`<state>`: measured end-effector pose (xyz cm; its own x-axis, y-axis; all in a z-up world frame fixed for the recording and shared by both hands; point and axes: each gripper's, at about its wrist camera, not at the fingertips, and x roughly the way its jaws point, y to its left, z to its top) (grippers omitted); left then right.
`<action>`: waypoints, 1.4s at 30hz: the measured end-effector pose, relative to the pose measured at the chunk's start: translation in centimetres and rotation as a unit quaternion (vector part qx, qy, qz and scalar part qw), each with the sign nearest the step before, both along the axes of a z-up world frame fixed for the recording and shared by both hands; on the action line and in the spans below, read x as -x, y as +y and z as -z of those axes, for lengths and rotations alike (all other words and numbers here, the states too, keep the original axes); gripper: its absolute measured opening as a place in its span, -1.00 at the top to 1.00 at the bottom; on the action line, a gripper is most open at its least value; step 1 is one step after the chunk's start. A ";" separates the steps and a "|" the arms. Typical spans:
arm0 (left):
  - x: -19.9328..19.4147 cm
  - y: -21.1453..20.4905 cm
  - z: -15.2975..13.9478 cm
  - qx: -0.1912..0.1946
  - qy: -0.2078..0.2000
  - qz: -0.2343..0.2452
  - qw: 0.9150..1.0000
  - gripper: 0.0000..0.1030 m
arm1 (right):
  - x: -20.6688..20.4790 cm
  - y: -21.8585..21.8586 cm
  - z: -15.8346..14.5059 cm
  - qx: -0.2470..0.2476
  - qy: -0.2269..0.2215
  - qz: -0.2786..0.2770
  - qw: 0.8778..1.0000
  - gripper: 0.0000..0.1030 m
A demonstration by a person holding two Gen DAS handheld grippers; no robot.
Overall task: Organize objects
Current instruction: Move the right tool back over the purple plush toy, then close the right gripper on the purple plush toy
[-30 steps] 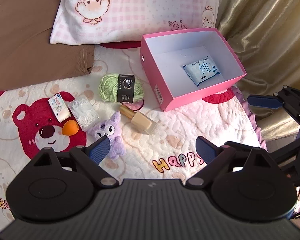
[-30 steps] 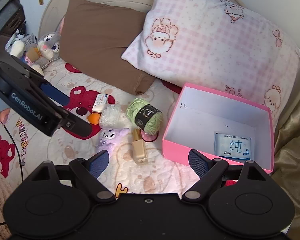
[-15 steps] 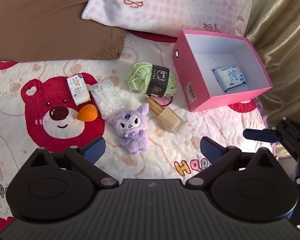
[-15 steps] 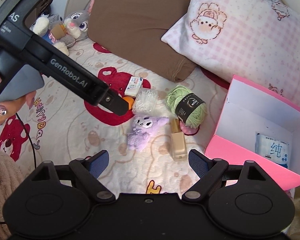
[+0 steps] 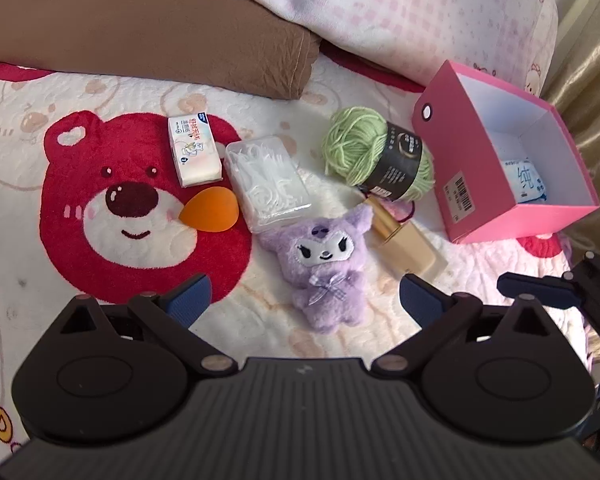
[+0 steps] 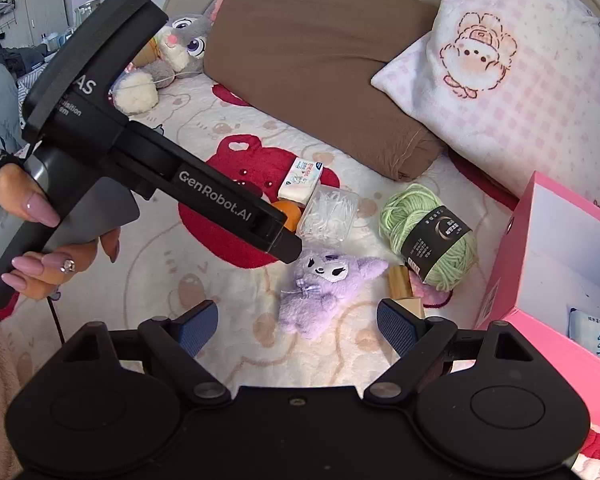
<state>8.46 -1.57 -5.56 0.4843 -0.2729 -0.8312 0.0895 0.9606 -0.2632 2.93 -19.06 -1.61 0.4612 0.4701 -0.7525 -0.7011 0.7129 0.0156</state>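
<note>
A: Nearest items, please.

B: Left gripper (image 5: 302, 294): jaws spread wide, having just been opening, with nothing pressed between the pads. It hangs over the quilt (image 5: 260, 320), and the purple plush toy (image 5: 327, 270) lies on the quilt in the gap between the fingers, untouched. Right gripper (image 6: 296, 326): jaws also apart, empty, with the same toy lying beyond its fingertips.

A: Who holds the left gripper?

B: A hand (image 6: 40, 248), wrapped round the grey handle, seen from the right wrist camera.

A: Next row out.

B: Beige bottle with a gold cap (image 5: 408, 242), lying on its side just right of the toy. Orange sponge (image 5: 211, 210), on the red bear print (image 5: 112, 208). Clear box of floss picks (image 5: 266, 180), touching the sponge's right side. White tissue pack (image 5: 194, 150), just left of the clear box.

A: Further still?

B: Ball of green yarn with a black label (image 5: 380, 152), beyond the bottle. Something pink lies under the yarn's near edge; I cannot tell what it is. Pink box (image 5: 456, 148), open at the top, white inside, beside the yarn on the right. One blue-and-white packet (image 5: 526, 178) lies in it.

A: And the far end?

B: Brown pillow (image 5: 140, 20) at the left, pink checked pillow (image 5: 400, 12) at the right, overlapping it. Grey rabbit toy (image 6: 184, 46) beside the brown pillow. Gold curtain (image 5: 592, 60) behind the box.
</note>
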 end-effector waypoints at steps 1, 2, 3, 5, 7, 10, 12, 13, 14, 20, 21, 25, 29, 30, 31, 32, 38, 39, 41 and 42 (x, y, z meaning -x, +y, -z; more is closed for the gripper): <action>0.0 0.1 0.5 -0.001 -0.002 0.005 1.000 -0.94 | 0.1 0.2 0.5 0.000 -0.006 -0.001 1.000 -0.74; 0.0 0.2 0.9 0.001 -0.003 0.006 1.000 -0.94 | 0.1 0.3 1.0 -0.002 -0.012 -0.002 1.000 -0.74; 0.1 0.3 1.3 0.004 -0.005 0.006 1.000 -0.94 | 0.1 0.4 1.5 -0.004 -0.019 -0.004 1.000 -0.74; 0.2 0.4 2.0 0.009 -0.007 0.012 1.000 -0.94 | 0.0 0.8 2.5 -0.001 -0.041 -0.008 0.999 -0.74; 0.1 0.4 2.8 0.017 -0.007 0.017 1.000 -0.94 | 0.0 1.3 3.5 0.006 -0.068 -0.019 0.997 -0.74; 0.0 0.6 3.9 0.035 -0.010 0.012 0.999 -0.94 | -1.0 1.8 5.1 0.003 -0.050 -0.018 0.999 -0.74; 0.0 0.7 4.8 0.047 -0.009 0.008 0.999 -0.93 | -2.3 1.9 6.4 -0.015 0.009 -0.017 1.000 -0.72; -0.1 0.8 5.2 0.051 -0.005 0.006 0.999 -0.91 | -2.8 1.9 7.1 -0.023 0.028 -0.010 0.999 -0.73; 0.0 0.9 5.6 0.054 -0.007 0.004 0.998 -0.90 | -3.0 2.0 7.7 -0.028 0.033 -0.003 0.999 -0.73; 0.0 0.3 6.9 0.072 -0.020 0.014 0.997 -0.74 | -2.5 3.7 9.9 -0.006 -0.012 -0.010 1.000 -0.73; -0.1 0.2 7.2 0.081 -0.016 0.013 0.997 -0.71 | -2.5 4.0 10.2 -0.002 -0.016 -0.011 1.000 -0.73; -0.5 0.2 8.5 0.105 0.001 -0.002 0.994 -0.45 | -2.9 4.9 11.5 0.025 -0.030 0.006 0.999 -0.54; -0.9 0.8 9.7 0.144 0.020 -0.017 0.989 -0.13 | -3.4 4.2 12.0 0.032 -0.019 0.033 0.999 -0.04; -0.9 0.9 9.8 0.153 0.022 -0.019 0.988 -0.08 | -3.4 3.9 11.9 0.025 -0.013 0.038 0.999 0.07; -0.8 1.0 9.8 0.157 0.023 -0.020 0.987 -0.04 | -3.3 3.5 11.8 0.018 -0.008 0.042 0.999 0.08; -0.7 0.9 9.7 0.157 0.025 -0.018 0.987 0.03 | -3.3 3.3 11.7 0.016 -0.004 0.046 0.999 0.11; -0.1 0.6 9.4 0.168 0.030 -0.011 0.985 0.12 | -3.8 0.5 11.6 -0.064 0.083 0.100 0.989 0.46; -0.1 0.5 9.4 0.167 0.028 -0.013 0.986 0.12 | -3.7 0.3 11.5 -0.067 0.081 0.104 0.989 0.67; -0.2 0.2 9.5 0.158 0.022 -0.019 0.987 0.12 | -3.4 0.1 11.5 -0.061 0.079 0.107 0.989 0.80; -0.3 0.2 9.6 0.158 0.021 -0.025 0.987 0.06 | -3.2 0.1 11.5 -0.055 0.077 0.104 0.990 0.80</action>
<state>8.78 -1.38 -15.18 0.4705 -0.4982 -0.7283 0.0269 0.8331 -0.5525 6.17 -18.93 -13.12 0.4402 0.4596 -0.7714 -0.5224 0.8298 0.1963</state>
